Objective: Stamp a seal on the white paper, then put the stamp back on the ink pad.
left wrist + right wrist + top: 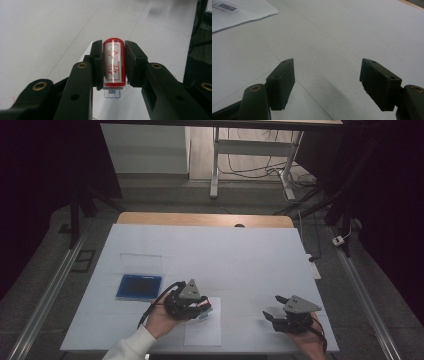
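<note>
Left gripper (113,62) clamped on red stamp (113,60) above paper sheet (204,332); right gripper (327,82) wide open, holding nothing, over white desk (250,255).

Red stamp (113,63) with red characters on white label, black tongs (113,62), blue ink pad (139,286)

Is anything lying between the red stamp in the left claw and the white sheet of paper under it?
Nothing visible. The left claw is shut on the red stamp, right above the paper sheet. The blue ink pad sits off to the side.
</note>
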A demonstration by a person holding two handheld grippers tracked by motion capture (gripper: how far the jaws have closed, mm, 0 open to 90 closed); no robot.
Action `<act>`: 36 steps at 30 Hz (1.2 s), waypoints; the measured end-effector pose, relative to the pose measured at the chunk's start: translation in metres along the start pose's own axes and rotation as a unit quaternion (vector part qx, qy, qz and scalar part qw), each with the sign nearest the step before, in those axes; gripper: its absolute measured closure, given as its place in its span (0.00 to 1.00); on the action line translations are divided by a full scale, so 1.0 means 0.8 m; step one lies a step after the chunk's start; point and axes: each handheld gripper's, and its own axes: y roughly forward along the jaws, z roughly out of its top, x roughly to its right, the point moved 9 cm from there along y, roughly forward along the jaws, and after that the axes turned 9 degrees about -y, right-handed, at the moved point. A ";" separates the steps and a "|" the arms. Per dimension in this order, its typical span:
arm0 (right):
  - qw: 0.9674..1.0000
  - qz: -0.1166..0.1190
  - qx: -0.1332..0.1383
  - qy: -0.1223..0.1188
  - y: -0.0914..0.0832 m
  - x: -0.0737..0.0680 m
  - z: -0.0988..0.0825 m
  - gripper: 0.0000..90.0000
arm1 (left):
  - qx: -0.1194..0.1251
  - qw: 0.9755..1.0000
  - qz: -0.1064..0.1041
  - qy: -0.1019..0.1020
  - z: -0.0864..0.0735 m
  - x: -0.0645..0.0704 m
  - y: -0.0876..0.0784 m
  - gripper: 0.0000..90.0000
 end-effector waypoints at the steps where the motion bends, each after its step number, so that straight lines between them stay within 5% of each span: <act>1: 1.000 0.000 0.000 0.000 0.000 0.000 0.000 0.31 | 0.001 1.000 -0.002 -0.001 0.000 0.000 -0.002 0.78; 20: 1.000 -0.001 0.004 0.003 0.000 0.001 0.000 0.31 | 0.051 0.998 -0.012 -0.024 0.014 -0.018 -0.051 0.78; 36: 1.000 -0.001 0.003 0.003 0.000 0.001 -0.001 0.31 | 0.073 0.996 0.006 -0.059 0.007 -0.059 -0.084 0.78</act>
